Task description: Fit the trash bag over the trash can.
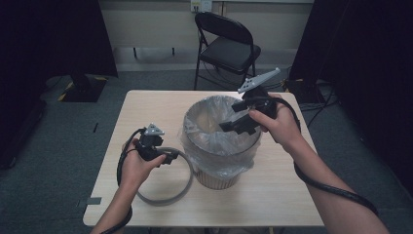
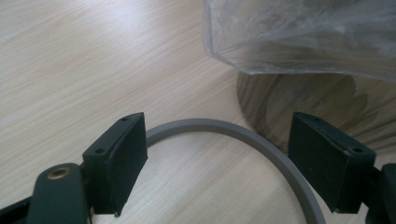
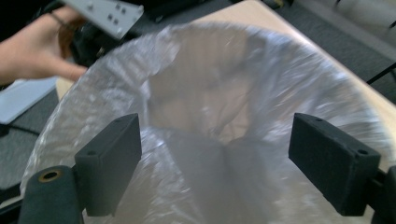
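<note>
One grey ring (image 1: 168,187) lay flat on the surface (image 1: 272,190) beside one bin (image 1: 220,141) with one plastic liner (image 1: 221,158). The left gripper (image 2: 217,163) straddled the ring, jaws spread; the right gripper (image 3: 217,165) hovered over the bin, jaws spread, empty.

A grey ring (image 1: 165,187) lies flat on the table at the bin's (image 1: 220,146) eight o'clock, touching its base. The upright bin holds a clear liner (image 1: 216,124), folded over its rim.
</note>
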Demonstrator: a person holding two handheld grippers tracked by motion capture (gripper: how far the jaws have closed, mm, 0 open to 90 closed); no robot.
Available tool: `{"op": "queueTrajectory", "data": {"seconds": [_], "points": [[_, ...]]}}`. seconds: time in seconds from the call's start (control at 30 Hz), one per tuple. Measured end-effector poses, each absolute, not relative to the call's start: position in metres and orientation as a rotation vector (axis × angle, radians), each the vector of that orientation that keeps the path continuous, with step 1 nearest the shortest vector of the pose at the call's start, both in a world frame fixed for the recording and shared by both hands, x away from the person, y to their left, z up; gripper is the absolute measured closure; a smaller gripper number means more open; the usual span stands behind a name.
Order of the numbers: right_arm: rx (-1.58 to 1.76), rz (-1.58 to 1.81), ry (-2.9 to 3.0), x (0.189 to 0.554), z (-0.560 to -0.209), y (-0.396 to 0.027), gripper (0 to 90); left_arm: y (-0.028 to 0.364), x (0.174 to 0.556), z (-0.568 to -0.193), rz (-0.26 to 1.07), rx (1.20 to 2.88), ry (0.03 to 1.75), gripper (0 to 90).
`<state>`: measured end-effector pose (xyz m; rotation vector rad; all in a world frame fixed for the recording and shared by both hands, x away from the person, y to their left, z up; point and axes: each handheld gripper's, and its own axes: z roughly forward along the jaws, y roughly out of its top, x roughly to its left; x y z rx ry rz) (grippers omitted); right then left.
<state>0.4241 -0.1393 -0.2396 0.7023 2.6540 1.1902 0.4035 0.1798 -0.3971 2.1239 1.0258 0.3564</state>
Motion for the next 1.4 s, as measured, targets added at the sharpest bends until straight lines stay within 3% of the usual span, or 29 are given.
{"op": "queueTrajectory", "data": {"seconds": [0.7,1.17,1.4], "points": [[0.588,0.882,2.939,0.423,-0.276,-0.099,17.9,0.190,0.401,-0.400,0.365,2.110,1.046,19.8],[0.649,1.029,2.816,0.438,-0.243,-0.099,16.8,0.196,0.402,-0.403,0.363,2.100,1.065,19.8],[0.713,1.050,2.812,0.459,-0.257,-0.087,17.1,0.197,0.403,-0.403,0.352,2.097,1.057,19.8]]}}
